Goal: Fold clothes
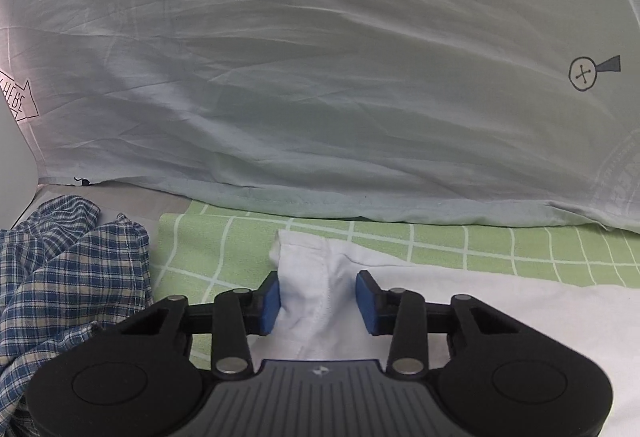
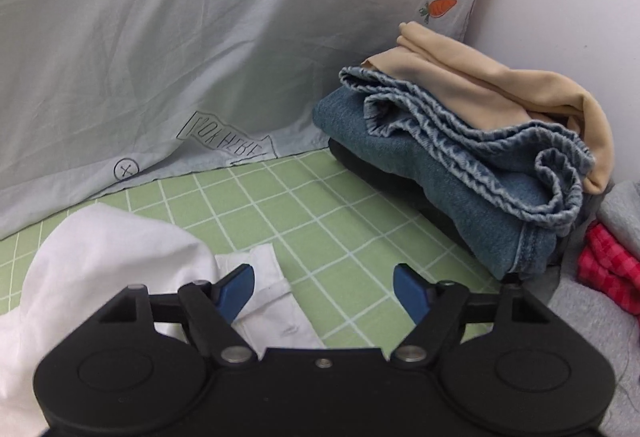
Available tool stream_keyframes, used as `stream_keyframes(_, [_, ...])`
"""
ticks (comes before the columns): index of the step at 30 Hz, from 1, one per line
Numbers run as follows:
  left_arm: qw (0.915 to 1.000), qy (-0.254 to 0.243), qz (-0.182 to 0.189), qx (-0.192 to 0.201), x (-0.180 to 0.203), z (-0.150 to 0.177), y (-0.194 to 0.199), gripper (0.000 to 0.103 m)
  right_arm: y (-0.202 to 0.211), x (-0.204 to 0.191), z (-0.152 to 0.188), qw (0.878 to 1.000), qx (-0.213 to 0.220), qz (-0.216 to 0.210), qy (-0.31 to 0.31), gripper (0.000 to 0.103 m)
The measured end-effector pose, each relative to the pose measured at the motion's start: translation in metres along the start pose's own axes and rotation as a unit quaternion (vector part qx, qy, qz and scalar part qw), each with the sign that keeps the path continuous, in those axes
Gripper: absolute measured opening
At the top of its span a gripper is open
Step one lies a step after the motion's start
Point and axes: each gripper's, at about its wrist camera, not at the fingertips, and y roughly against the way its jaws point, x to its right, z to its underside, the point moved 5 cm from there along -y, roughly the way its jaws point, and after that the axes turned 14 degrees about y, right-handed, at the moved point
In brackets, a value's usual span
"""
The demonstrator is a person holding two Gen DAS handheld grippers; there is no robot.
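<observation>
A white shirt (image 1: 460,297) lies on the green checked mat (image 1: 440,245). My left gripper (image 1: 319,301) is open, its blue pads on either side of a raised fold of the white shirt, not closed on it. In the right wrist view the white shirt (image 2: 112,241) lies at the left with its collar or placket edge (image 2: 272,301) reaching toward the middle. My right gripper (image 2: 324,291) is wide open and empty above the green mat (image 2: 320,205), its left pad just over the shirt's edge.
A pale blue sheet (image 1: 320,77) with drawn button marks hangs behind the mat. A crumpled blue plaid shirt (image 1: 68,277) lies at the left. A stack of folded jeans (image 2: 460,165) with a beige garment (image 2: 500,85) stands at the right, with red plaid cloth (image 2: 608,265) beside it.
</observation>
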Motion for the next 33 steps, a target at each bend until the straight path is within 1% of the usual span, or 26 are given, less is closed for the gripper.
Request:
stream_keyframes(2, [0.9999,-0.012,-0.002,0.001,0.003,0.001,0.000,0.030,-0.005,-0.010,0.001,1.000,-0.003,-0.013,0.011,0.077])
stream_keyframes(5, [0.9996,-0.026,-0.007,0.001,0.005,0.001,0.000,0.026,-0.013,-0.025,-0.001,0.999,-0.009,-0.030,0.031,0.077])
stream_keyframes(6, [0.9994,-0.028,-0.017,0.006,0.004,-0.002,0.001,0.026,-0.018,-0.028,-0.001,0.999,-0.014,-0.031,0.037,0.077])
stream_keyframes(8, [0.9986,-0.034,-0.036,0.016,0.003,-0.007,0.003,0.021,-0.024,-0.029,-0.001,0.999,-0.018,-0.040,0.032,0.076])
stream_keyframes(9, [0.9981,-0.037,-0.046,0.021,0.003,-0.010,0.004,0.020,-0.027,-0.027,-0.001,0.998,-0.019,-0.050,0.024,0.069])
stream_keyframes(10, [0.9973,-0.040,-0.055,0.026,0.002,-0.012,0.005,0.018,-0.027,-0.026,-0.001,0.997,-0.018,-0.072,0.011,0.055])
stream_keyframes(11, [0.9965,-0.043,-0.065,0.031,0.001,-0.015,0.006,0.017,-0.027,-0.024,-0.002,0.996,-0.016,-0.092,-0.001,0.038])
stream_keyframes(12, [0.9956,-0.045,-0.074,0.036,0.001,-0.018,0.008,0.016,-0.026,-0.024,-0.003,0.997,-0.017,-0.081,0.007,0.021])
stream_keyframes(13, [0.9945,-0.048,-0.084,0.041,0.000,-0.020,0.009,0.016,-0.024,-0.024,-0.005,0.997,-0.012,-0.072,0.022,0.014])
stream_keyframes(15, [0.9919,-0.054,-0.103,0.051,-0.001,-0.026,0.011,0.015,-0.020,-0.014,-0.010,0.999,0.004,-0.043,0.014,0.014])
stream_keyframes(17, [0.9889,-0.059,-0.122,0.060,-0.002,-0.031,0.014,0.015,-0.015,0.005,-0.015,0.999,0.027,-0.037,-0.028,0.014])
stream_keyframes(19, [0.9855,-0.065,-0.141,0.070,-0.003,-0.037,0.016,0.015,-0.016,0.004,-0.019,0.998,0.035,-0.044,-0.019,0.014])
stream_keyframes(20, [0.9851,-0.067,-0.145,0.064,-0.002,-0.036,0.011,0.015,-0.017,0.003,-0.020,0.998,0.038,-0.046,-0.013,0.014])
stream_keyframes(21, [0.9847,-0.069,-0.149,0.058,-0.002,-0.036,0.006,0.016,-0.023,-0.005,-0.019,0.999,0.031,-0.037,0.019,0.015])
stream_keyframes(22, [0.9842,-0.072,-0.153,0.053,-0.001,-0.035,0.001,0.017,-0.029,-0.010,-0.017,0.999,0.022,-0.030,0.036,0.016])
stream_keyframes(23, [0.9837,-0.074,-0.157,0.047,0.000,-0.035,-0.003,0.021,-0.035,-0.015,-0.016,0.998,0.012,-0.023,0.052,0.018])
stream_keyframes(24, [0.9832,-0.075,-0.161,0.041,0.000,-0.035,-0.008,0.023,-0.040,-0.016,-0.015,0.998,0.005,-0.014,0.058,0.025])
stream_keyframes(25, [0.9838,-0.060,-0.165,0.036,-0.003,-0.036,-0.008,0.028,-0.039,-0.016,-0.014,0.998,0.001,-0.003,0.062,0.030])
stream_keyframes(26, [0.9841,-0.044,-0.169,0.030,-0.007,-0.038,-0.008,0.034,-0.037,-0.017,-0.016,0.998,0.000,0.003,0.066,0.038])
stream_keyframes(27, [0.9848,-0.024,-0.170,0.026,-0.011,-0.041,-0.004,0.036,-0.032,-0.018,-0.018,0.997,0.005,0.008,0.074,0.048])
stream_keyframes(28, [0.9849,-0.008,-0.171,0.024,-0.015,-0.044,0.000,0.039,-0.026,-0.019,-0.020,0.997,0.010,0.012,0.081,0.057])
stream_keyframes(29, [0.9853,0.006,-0.169,0.024,-0.020,-0.046,0.008,0.041,-0.021,-0.019,-0.022,0.996,0.015,0.016,0.089,0.075])
stream_keyframes(30, [0.9854,0.020,-0.167,0.024,-0.025,-0.049,0.015,0.043,-0.009,-0.020,-0.024,0.994,0.029,0.028,0.103,0.089])
stream_keyframes(31, [0.9853,0.034,-0.165,0.025,-0.030,-0.051,0.023,0.048,0.000,-0.021,-0.024,0.992,0.038,0.036,0.112,0.092])
stream_keyframes(32, [0.9853,0.048,-0.160,0.034,-0.035,-0.051,0.040,0.053,0.010,-0.022,-0.023,0.991,0.042,0.038,0.120,0.093])
stream_keyframes(33, [0.9850,0.060,-0.157,0.040,-0.040,-0.051,0.054,0.056,0.019,-0.023,-0.022,0.990,0.047,0.041,0.129,0.096])
